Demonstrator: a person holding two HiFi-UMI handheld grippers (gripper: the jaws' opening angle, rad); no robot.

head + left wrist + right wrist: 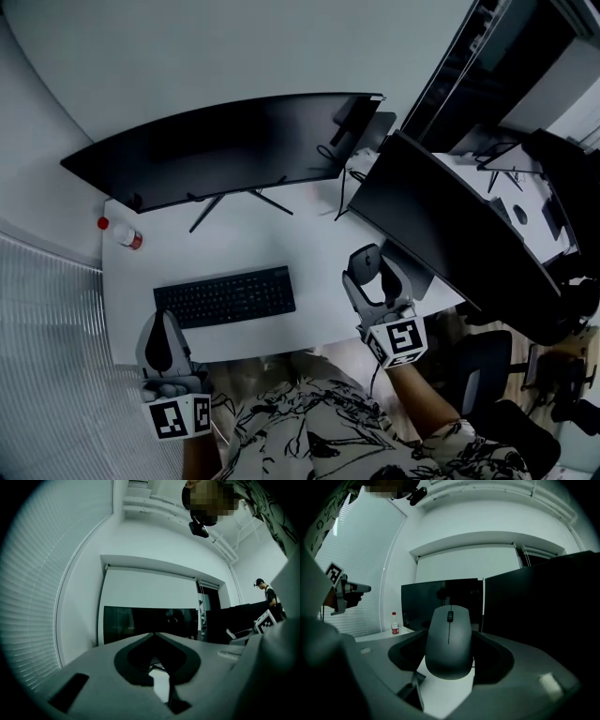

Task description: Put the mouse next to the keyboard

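Mouse (449, 641) in right gripper (372, 273), right of keyboard (225, 296).

White desk (309, 253) bears a black keyboard (225, 296), a red-capped bottle (122, 233) and a monitor (225, 145)

This is an office. A white desk (309, 234) carries two dark screens. A curved monitor (225, 141) stands along its rear edge, and a second monitor (441, 225) is angled across its right rear corner. Cables (339, 183) hang between them. A black keyboard (225, 296) lies near the front edge, and a grey mouse (449, 641) is here too. A black chair (487, 375) stands off the right front corner. Slatted blinds (47, 328) run along the left side. Another desk (511, 187) with gear stands beyond the second monitor, and a person (268, 595) stands far off in the room.
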